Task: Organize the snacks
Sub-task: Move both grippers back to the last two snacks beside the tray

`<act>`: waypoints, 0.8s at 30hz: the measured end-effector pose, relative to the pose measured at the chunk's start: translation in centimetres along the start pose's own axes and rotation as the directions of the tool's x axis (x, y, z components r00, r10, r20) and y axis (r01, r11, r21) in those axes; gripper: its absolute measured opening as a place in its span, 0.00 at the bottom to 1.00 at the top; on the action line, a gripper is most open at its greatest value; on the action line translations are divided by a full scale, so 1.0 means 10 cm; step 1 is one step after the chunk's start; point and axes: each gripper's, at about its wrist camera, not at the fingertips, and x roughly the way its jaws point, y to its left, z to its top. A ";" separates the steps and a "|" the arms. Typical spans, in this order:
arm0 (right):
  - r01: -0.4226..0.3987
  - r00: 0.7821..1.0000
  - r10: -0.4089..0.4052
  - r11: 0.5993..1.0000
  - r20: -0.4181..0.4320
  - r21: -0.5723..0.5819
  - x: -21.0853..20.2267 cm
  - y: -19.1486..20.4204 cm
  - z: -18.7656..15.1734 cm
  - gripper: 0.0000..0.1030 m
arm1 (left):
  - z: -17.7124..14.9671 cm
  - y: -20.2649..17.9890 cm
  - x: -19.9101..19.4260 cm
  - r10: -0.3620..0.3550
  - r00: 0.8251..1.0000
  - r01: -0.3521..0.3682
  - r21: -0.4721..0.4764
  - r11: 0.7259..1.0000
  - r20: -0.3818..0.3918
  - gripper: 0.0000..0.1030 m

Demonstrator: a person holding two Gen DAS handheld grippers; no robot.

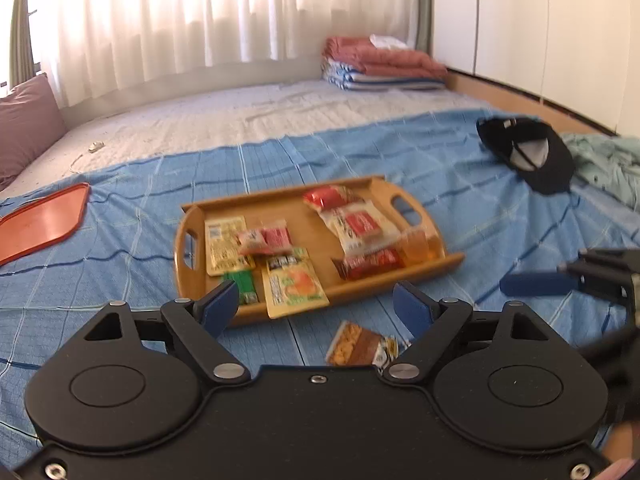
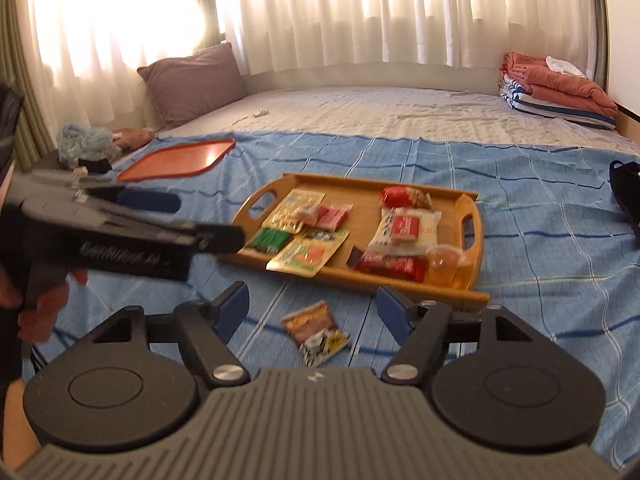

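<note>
both grippers, left gripper (image 1: pixel 316 308) and right gripper (image 2: pixel 312 308), hang wide open, holding nothing, over 1 snack packet (image 2: pixel 316 334) on the blue bedspread (image 2: pixel 520 240) beside the wooden tray's (image 2: pixel 472 216) near edge.

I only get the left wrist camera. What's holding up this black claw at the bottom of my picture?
Observer: A person's bare hand grips the handle under that left gripper.
Operator: What's beyond the orange tray, further left?
Observer: A crumpled pale blue cloth, near the purple pillow.
Operator: Is the other claw holding anything?
Observer: No. The right gripper is open and holds nothing; a loose snack packet lies on the bed cover in front of it.
</note>
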 end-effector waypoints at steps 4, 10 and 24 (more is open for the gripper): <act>-0.006 1.000 0.006 1.000 -0.013 -0.022 0.00 0.13 -0.30 0.78 | -0.08 -0.10 0.13 -0.017 0.999 0.017 0.021 1.000 -0.034 0.84; -0.019 0.999 0.017 0.998 -0.040 -0.057 0.05 0.29 -0.64 0.79 | -0.20 -0.19 0.41 -0.035 0.991 0.038 0.019 0.999 -0.128 0.84; -0.010 0.999 0.009 0.999 -0.038 -0.034 0.23 0.50 -0.97 0.78 | -0.27 -0.33 0.84 0.011 0.974 -0.003 0.037 0.999 -0.228 0.85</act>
